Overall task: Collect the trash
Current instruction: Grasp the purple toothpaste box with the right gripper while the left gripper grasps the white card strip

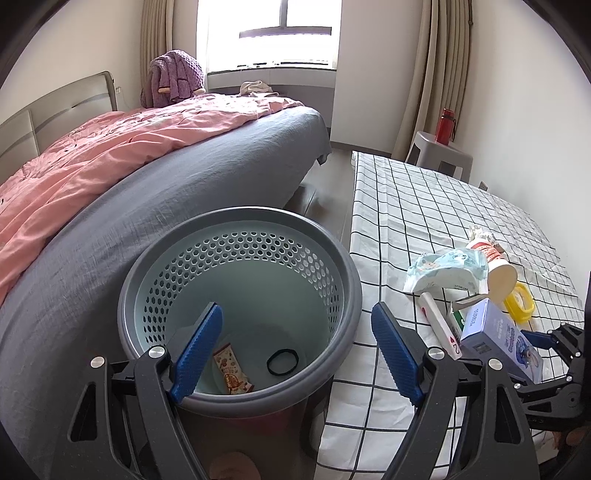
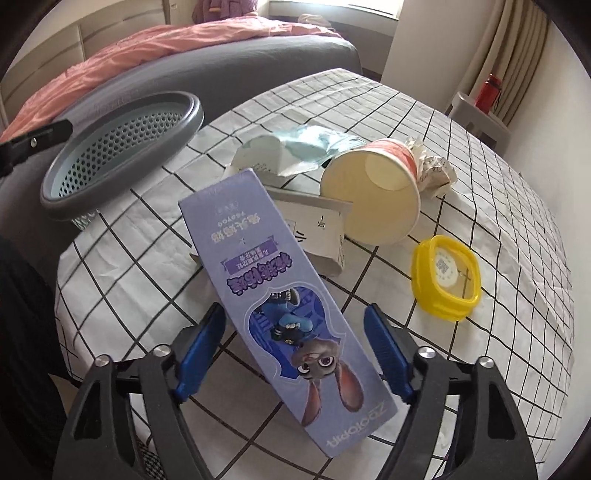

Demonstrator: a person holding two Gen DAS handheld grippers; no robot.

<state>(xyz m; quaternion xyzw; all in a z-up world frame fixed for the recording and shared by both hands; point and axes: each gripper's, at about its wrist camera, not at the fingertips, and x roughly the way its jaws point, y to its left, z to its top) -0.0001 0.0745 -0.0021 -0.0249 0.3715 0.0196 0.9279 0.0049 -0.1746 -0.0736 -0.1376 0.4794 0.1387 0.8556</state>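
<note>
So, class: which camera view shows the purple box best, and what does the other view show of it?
The right wrist view: the purple box fills the centre with its printed face fully visible. The left wrist view catches only its end and part of one face at the right edge.

Lit by daylight only, from the window [image 1: 267,33] at the far end, blown out to near white with no detail in the pane. Soft and even across the room; faint, diffuse shadows, darkest inside the basket [image 1: 240,295] and beneath the purple box [image 2: 273,295]. Mild sheen on the paper cup [image 2: 373,195]. Strong fisheye bending toward the edges: curved bed [image 1: 147,177], bowed grid lines on the checked cloth [image 1: 424,206]. Black vignette in all 4 corners. Sharp centre, slight softness at the rim in both views.
</note>
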